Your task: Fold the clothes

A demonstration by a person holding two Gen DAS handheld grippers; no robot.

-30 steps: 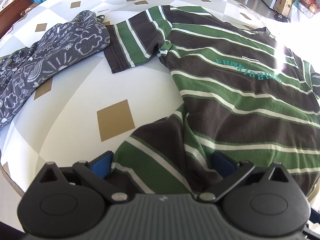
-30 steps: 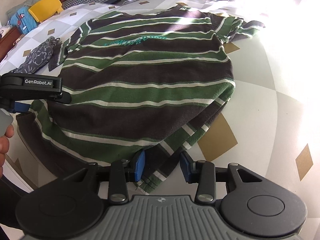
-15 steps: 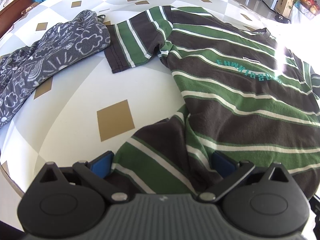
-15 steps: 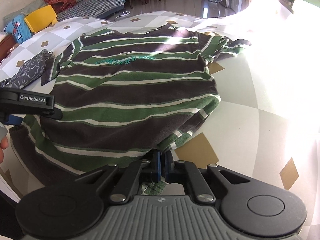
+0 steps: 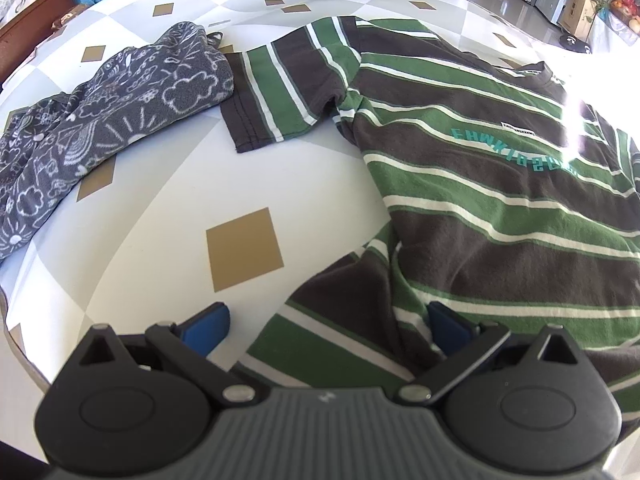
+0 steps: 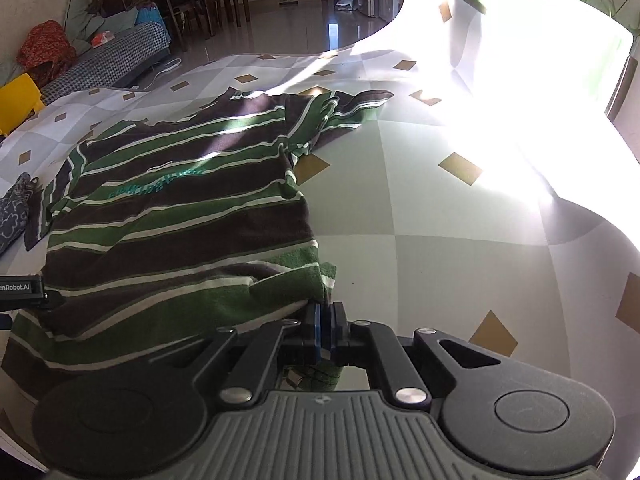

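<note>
My right tongs (image 6: 325, 330) pinch the striped shirt (image 6: 180, 216) hem, tilted down; my left tongs (image 5: 326, 326) gape wide over its corner. Only the left view shows the grey garment (image 5: 100, 120) whole, at ten o'clock.

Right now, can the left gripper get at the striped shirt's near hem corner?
Probably yes: the left gripper is open with the striped shirt hem bunched between its fingers, nothing blocking it.

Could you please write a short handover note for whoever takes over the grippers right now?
Right gripper: shut on the striped T-shirt's bottom corner, that hem lifted off the table.
Left gripper: open, jaws straddling the opposite bottom corner, not pinching.
Patterned grey garment: bunched beside the shirt's sleeve, untouched.
Done: shirt spread out, one corner gripped.
Left: close the left gripper, make the folds, then probably the grey garment.
</note>
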